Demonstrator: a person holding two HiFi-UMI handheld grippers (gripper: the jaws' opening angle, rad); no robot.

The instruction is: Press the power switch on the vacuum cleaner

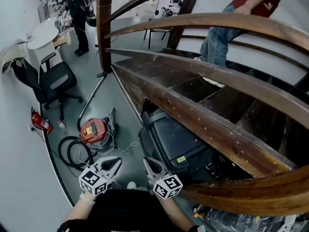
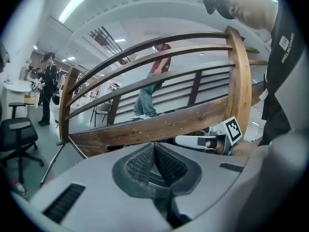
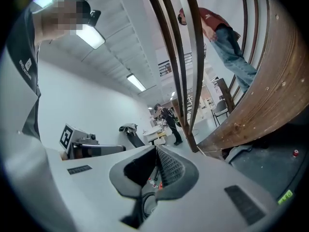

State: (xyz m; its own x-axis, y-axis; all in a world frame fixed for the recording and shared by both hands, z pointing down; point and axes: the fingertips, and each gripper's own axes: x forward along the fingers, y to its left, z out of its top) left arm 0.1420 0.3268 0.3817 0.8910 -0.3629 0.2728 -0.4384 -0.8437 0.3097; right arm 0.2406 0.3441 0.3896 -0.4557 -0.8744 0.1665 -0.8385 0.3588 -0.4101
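Grey floor (image 1: 91, 71) holds the vacuum cleaner (image 1: 94, 131); left claw (image 1: 116, 162) and right claw (image 1: 148, 162), both closed empty, risk snagging its hose (image 1: 71, 153).

Pale grey, wedge-nosed shells on left gripper (image 1: 115, 162) and right gripper (image 1: 148, 162). Dark ribbed pads (image 2: 140, 163) inside, black slotted vents (image 2: 65, 203) on top. Black-and-white marker cubes (image 1: 92, 180) at rear. Black top (image 1: 128, 209) with small white print.

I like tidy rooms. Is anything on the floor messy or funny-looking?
Slightly: beside the red vacuum cleaner, its black hose sprawls in loose loops, and a pale cord trails across the floor.
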